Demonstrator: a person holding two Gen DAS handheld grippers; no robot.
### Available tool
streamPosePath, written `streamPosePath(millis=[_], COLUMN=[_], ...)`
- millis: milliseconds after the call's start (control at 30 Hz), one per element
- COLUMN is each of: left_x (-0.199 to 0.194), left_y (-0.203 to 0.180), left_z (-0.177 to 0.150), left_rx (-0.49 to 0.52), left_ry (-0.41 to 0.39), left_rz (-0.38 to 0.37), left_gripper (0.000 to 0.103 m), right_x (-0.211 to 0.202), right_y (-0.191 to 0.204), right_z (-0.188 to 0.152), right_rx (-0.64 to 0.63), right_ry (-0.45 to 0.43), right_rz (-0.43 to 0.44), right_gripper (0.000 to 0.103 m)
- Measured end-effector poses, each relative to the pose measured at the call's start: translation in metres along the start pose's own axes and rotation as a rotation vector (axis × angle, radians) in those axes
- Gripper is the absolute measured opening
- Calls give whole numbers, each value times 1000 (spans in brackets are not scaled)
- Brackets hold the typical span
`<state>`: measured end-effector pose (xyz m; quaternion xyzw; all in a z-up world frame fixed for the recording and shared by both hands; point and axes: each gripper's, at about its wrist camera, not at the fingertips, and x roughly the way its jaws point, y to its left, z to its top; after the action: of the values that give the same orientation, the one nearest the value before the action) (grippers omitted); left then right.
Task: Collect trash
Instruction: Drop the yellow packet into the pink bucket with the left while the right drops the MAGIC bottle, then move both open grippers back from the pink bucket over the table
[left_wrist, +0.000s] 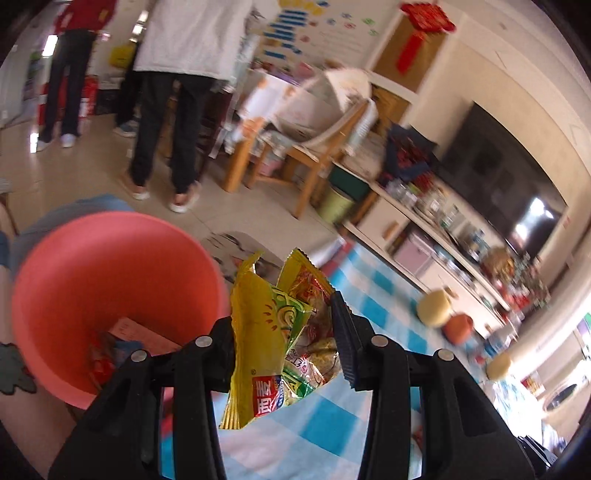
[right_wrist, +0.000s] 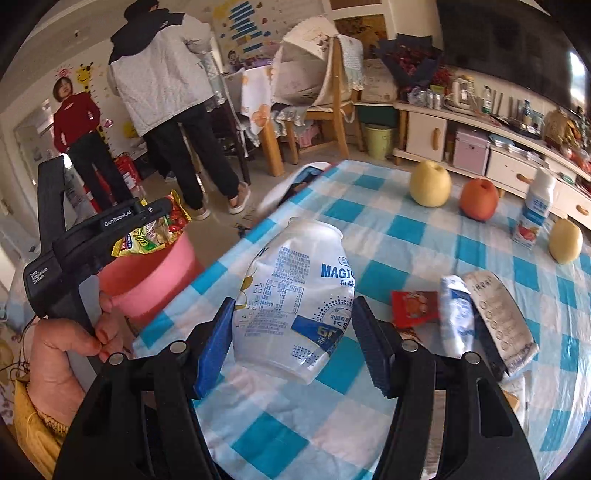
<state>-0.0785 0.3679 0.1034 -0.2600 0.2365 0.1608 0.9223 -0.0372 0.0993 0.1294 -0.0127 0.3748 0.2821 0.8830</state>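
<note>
At the far left of the right wrist view, a hand (right_wrist: 62, 354) with a yellow cuff wraps the grip of the left hand-held gripper (right_wrist: 155, 229), which tilts down toward the pink bin (right_wrist: 147, 284) standing beside the table (right_wrist: 406, 236). Its fingers pinch a yellow snack wrapper (left_wrist: 258, 332), held just above the bin's rim; in the left wrist view the wrapper stands upright between the pads, with paper scraps lying in the bin's bottom. Further right, the right hand-held gripper (right_wrist: 295, 332) points down over the blue-checked tablecloth, its jaws pressed on a crumpled white plastic bottle (right_wrist: 295, 295), which hangs clear of the cloth. To the right of that bottle, on the table, lie a red wrapper (right_wrist: 413, 306), a flattened white pouch (right_wrist: 456, 321) and an empty pill blister strip (right_wrist: 498, 317), close together. Beyond them stand a yellow pear (right_wrist: 430, 182), a red apple (right_wrist: 479, 199), a small yoghurt bottle (right_wrist: 535, 210) and another pear (right_wrist: 565, 240) at the far right.
</note>
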Motion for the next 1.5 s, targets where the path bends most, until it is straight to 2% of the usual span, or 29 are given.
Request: streamPosePath(millis=[133, 267, 500, 700, 733, 800, 867, 1000, 1233, 1500], left_x=[-12, -12, -2, 14, 15, 17, 16, 17, 11, -1], left_y=[43, 84, 145, 167, 168, 168, 163, 149, 121, 66], left_z=[17, 30, 41, 43, 43, 44, 41, 40, 34, 21], left_rx=[-91, -195, -378, -423, -422, -403, -385, -317, -259, -94], left_ry=[-60, -57, -18, 23, 30, 41, 32, 24, 5, -35], left_rz=[99, 182, 250, 283, 281, 300, 332, 338, 286, 164], left_gripper=[43, 43, 44, 45, 47, 64, 70, 82, 85, 90], right_x=[21, 50, 112, 163, 166, 167, 164, 145, 103, 49], right_y=[50, 97, 168, 199, 199, 194, 189, 170, 116, 56], right_z=[23, 42, 63, 62, 60, 56, 51, 38, 19, -7], right_rx=[-95, -174, -301, -348, -338, -306, -275, -227, -64, 55], right_ry=[12, 41, 110, 178, 181, 173, 158, 116, 70, 39], right_rz=[70, 148, 242, 241, 245, 238, 230, 169, 102, 16], right_gripper=[64, 64, 64, 66, 70, 81, 83, 90, 91, 92])
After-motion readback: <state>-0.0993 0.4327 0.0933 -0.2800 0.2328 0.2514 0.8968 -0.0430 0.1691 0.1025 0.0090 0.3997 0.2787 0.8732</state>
